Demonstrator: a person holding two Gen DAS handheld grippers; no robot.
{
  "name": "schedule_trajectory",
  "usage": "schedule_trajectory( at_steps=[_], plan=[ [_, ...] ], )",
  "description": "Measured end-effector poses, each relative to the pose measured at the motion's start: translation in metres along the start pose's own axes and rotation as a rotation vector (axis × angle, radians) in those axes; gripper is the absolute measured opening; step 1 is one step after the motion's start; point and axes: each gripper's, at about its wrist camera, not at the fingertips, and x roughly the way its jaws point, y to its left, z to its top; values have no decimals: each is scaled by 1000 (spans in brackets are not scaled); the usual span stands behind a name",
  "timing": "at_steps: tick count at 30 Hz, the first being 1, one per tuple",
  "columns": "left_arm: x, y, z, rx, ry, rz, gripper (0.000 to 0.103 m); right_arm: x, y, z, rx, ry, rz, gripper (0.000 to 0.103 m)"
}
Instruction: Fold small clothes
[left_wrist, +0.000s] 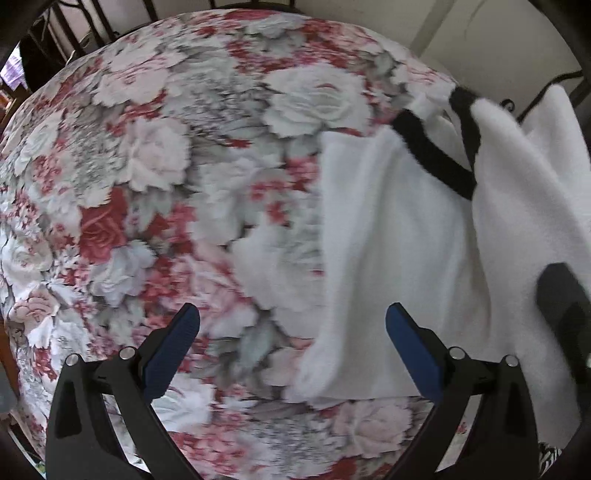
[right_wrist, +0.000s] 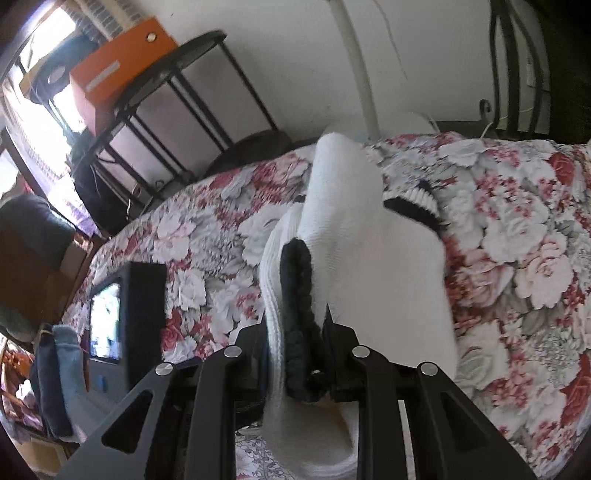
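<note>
A small white knit garment (left_wrist: 399, 243) with black trim (left_wrist: 432, 155) lies on the right of a floral bedspread (left_wrist: 155, 192). My left gripper (left_wrist: 291, 325) is open and empty, its blue pads (left_wrist: 173, 350) just left of the garment's near edge. My right gripper (right_wrist: 295, 350) is shut on the white garment (right_wrist: 369, 266), pinching its ribbed edge and black trim (right_wrist: 299, 302), and lifts that part above the bedspread (right_wrist: 517, 258). The right gripper's dark body shows at the left wrist view's right edge (left_wrist: 565, 306).
A black metal bed frame (left_wrist: 576, 85) rims the far edge. Beside the bed stand a black wire side table (right_wrist: 177, 110) with an orange box (right_wrist: 114, 70), and a small lit screen (right_wrist: 110, 280). Folded jeans (right_wrist: 59, 376) hang at the lower left.
</note>
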Motion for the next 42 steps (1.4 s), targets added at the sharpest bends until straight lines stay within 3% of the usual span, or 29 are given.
schedule_trajectory(
  at_steps=[13, 19, 21, 26, 27, 29, 31, 36, 39, 42],
  plan=[
    [43, 87, -6, 3, 77, 69, 99, 51, 19, -27, 1, 117, 36, 24],
    [69, 101, -12, 51, 127, 177, 99, 80, 8, -42, 64, 237, 80, 38],
    [69, 113, -12, 25, 120, 186, 98, 76, 9, -40, 76, 248, 128, 49],
    [54, 148, -1, -40, 76, 155, 98, 48, 8, -27, 92, 222, 241, 49],
    [46, 151, 2, -51, 54, 137, 98, 37, 7, -23, 81, 195, 242, 47],
    [29, 153, 4, -64, 10, 106, 98, 16, 3, -18, 56, 140, 229, 31],
    [10, 145, 2, -61, -46, 56, 98, -3, -6, -17, 22, 104, 162, 14],
    [11, 103, -6, 52, -56, -22, 99, -2, -27, -41, -40, 189, 40, 9],
    [28, 62, -10, 101, -19, 5, 99, 11, -22, -62, -116, 244, 14, 9],
    [59, 51, -11, 124, 54, 88, 99, 35, -24, -76, -134, 305, -15, 8]
  ],
)
